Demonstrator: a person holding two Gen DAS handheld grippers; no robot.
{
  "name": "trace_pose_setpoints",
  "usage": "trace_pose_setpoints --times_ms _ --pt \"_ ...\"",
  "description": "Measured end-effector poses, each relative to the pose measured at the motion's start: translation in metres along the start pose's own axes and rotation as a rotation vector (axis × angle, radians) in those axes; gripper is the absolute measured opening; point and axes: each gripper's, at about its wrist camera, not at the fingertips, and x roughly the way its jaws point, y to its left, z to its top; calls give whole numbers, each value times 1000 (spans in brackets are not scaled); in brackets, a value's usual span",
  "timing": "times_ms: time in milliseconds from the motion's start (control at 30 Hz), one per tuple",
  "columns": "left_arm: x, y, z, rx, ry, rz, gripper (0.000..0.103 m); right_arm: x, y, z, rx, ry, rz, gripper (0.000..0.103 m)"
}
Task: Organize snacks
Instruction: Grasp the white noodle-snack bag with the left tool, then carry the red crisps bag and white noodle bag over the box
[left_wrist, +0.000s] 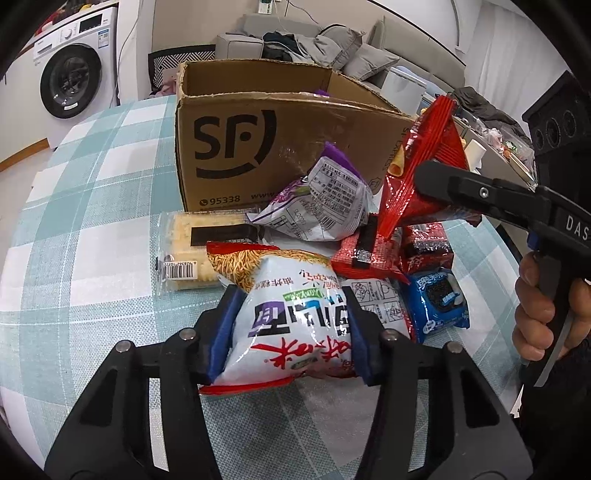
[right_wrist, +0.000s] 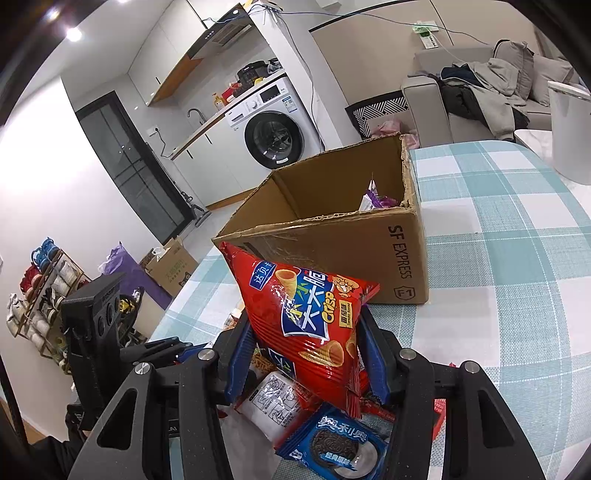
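My left gripper (left_wrist: 291, 314) is shut on a white and red noodle-snack bag (left_wrist: 291, 295) at the near edge of a snack pile. My right gripper (right_wrist: 306, 332) is shut on a red cone-crisp bag (right_wrist: 310, 325), held upright above the pile; the left wrist view shows that bag (left_wrist: 424, 173) beside the open cardboard box (left_wrist: 258, 147). The box (right_wrist: 325, 243) holds a purple packet (right_wrist: 373, 199). On the table lie a purple-white bag (left_wrist: 321, 199), a clear cracker pack (left_wrist: 184, 251), red packs (left_wrist: 369, 254) and a blue cookie pack (left_wrist: 437, 299).
A teal checked cloth (left_wrist: 92, 221) covers the table. A washing machine (right_wrist: 273, 136) stands beyond the box, and a grey sofa (right_wrist: 480, 92) with clothes is behind. A white appliance (right_wrist: 569, 129) sits at the table's far right. A hand (left_wrist: 535, 321) holds the right gripper's handle.
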Motion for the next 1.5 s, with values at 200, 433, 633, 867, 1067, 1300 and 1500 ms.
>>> trace_pose_setpoints --times_ms 200,433,633,867,1067,1300,1500 --pt "-9 -5 1 7 -22 -14 50 -2 0 0 -1 -3 2 53" --pt "-23 -9 5 9 -66 -18 50 -6 1 1 -4 -14 4 53" --pt "-35 -7 9 -8 -108 -21 50 -11 3 4 -6 -29 8 53" --pt "-47 -6 12 -21 -148 -9 50 -18 6 5 -10 -50 16 53" --pt "-55 -5 14 -39 -184 -14 50 -25 8 6 -7 -63 18 53" --pt "-65 -6 21 -50 -226 -7 50 -31 10 9 -10 -86 16 53" --pt "-70 -8 30 -59 -251 -4 50 -40 9 14 -5 -107 15 53"
